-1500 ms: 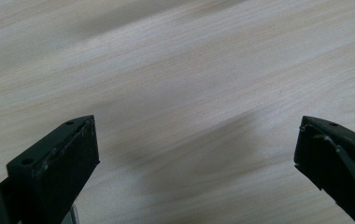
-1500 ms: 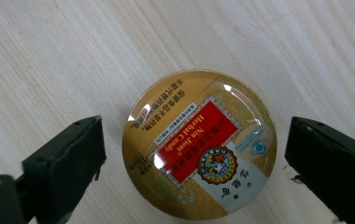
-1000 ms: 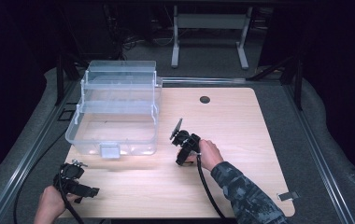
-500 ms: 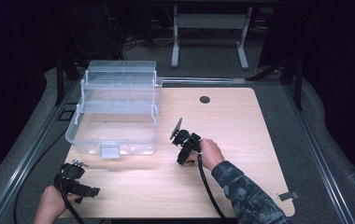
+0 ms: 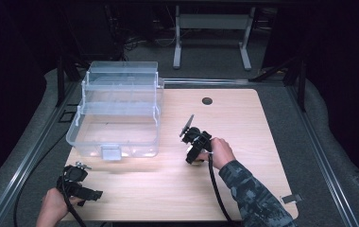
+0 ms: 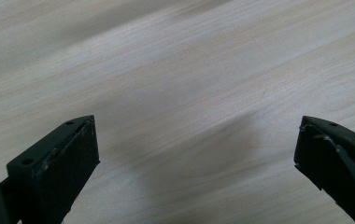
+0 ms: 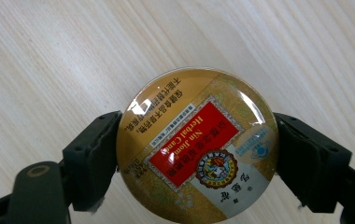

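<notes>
From the high view, we see the right gripper (image 5: 192,150) low over the light wooden tabletop (image 5: 243,118), beside the clear plastic tiered storage box (image 5: 118,113); what it holds is hidden there. In the left gripper view, our left gripper (image 6: 194,154) gapes wide, empty. In the right gripper view, the jaws clamp the round gold-and-red glossy candy tin (image 7: 197,151) across its rim; we judge it light, stiff, slippery.

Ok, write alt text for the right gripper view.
A round gold candy tin with a red label reading "Herbal Candy" is clamped by its rim in the black jaws of the right gripper. Behind it lies the light wooden table.
</notes>
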### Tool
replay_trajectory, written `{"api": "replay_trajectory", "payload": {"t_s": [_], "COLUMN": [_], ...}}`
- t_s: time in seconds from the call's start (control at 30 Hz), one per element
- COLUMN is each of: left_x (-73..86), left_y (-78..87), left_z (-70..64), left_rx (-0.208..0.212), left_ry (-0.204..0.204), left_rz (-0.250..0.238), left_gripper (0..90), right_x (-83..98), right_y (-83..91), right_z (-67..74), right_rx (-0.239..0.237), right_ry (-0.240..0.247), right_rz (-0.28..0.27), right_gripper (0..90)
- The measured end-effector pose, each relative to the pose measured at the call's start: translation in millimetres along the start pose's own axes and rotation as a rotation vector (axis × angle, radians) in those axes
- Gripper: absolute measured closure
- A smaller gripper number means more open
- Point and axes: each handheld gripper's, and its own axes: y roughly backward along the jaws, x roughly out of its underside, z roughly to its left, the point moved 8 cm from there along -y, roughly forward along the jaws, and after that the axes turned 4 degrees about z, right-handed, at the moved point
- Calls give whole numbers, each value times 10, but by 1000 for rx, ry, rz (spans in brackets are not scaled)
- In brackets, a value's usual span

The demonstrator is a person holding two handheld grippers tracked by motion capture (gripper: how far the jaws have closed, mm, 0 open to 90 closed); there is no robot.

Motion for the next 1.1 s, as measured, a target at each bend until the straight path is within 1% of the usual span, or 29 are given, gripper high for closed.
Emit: {"api": "replay_trajectory", "payload": {"t_s": [0.1,0.3,0.37,0.43,0.47,0.53,0.57,0.6,0.67,0.7,0.73,0.8,0.83,0.87,0.93,0.97,1.0,1.03,1.07,1.1], "left_x": [-2,-17,-23,-25,-27,-26,-26,-26,-28,-29,-30,-33,-36,-37,-43,-44,-47,-49,-52,-53], "left_y": [-2,-5,-5,-9,-12,-12,-11,-9,-8,-8,-10,-20,-24,-30,-40,-37,-33,-30,-29,-29], "left_z": [-6,-11,-16,-24,-25,-20,-18,-15,-15,-14,-13,-20,-20,-24,-31,-34,-37,-37,-34,-32], "left_rx": [2,2,3,4,5,5,5,5,6,6,6,6,6,7,7,8,9,11,10,11], "left_ry": [-7,-10,-14,-15,-16,-19,-18,-20,-20,-20,-20,-18,-24,-26,-31,-33,-29,-29,-26,-25], "left_rz": [-1,-6,-6,-7,-8,-6,-7,-6,-8,-8,-7,-5,-3,1,6,6,2,0,-4,-5], "left_gripper": [2,2,2,2,2,2,2,2,2,2,2,2,2,2,2,2,2,2,2,2], "right_x": [78,252,301,358,393,514,552,552,650,695,742,867,940,970,1118,1163,1210,1264,1315,1377], "right_y": [40,148,171,194,217,279,292,292,335,339,356,375,370,354,368,349,352,347,338,322], "right_z": [-40,-159,-188,-214,-231,-308,-324,-324,-376,-385,-411,-464,-482,-476,-540,-534,-556,-565,-564,-573], "right_rx": [-13,15,14,0,1,22,14,14,20,-29,-4,21,9,-28,41,-11,15,23,13,20], "right_ry": [-14,-53,-61,-74,-86,-109,-122,-122,-142,-155,-169,-186,-198,-203,-223,-236,-244,-253,-258,-267], "right_rz": [-10,-3,-8,-23,-21,-18,-28,-28,-28,-59,-50,-34,-31,-51,2,-30,-20,-14,-8,-3], "right_gripper": [200,200,200,200,200,200,200,200,200,200,200,200,200,200,200,200,200,200,200,200]}}
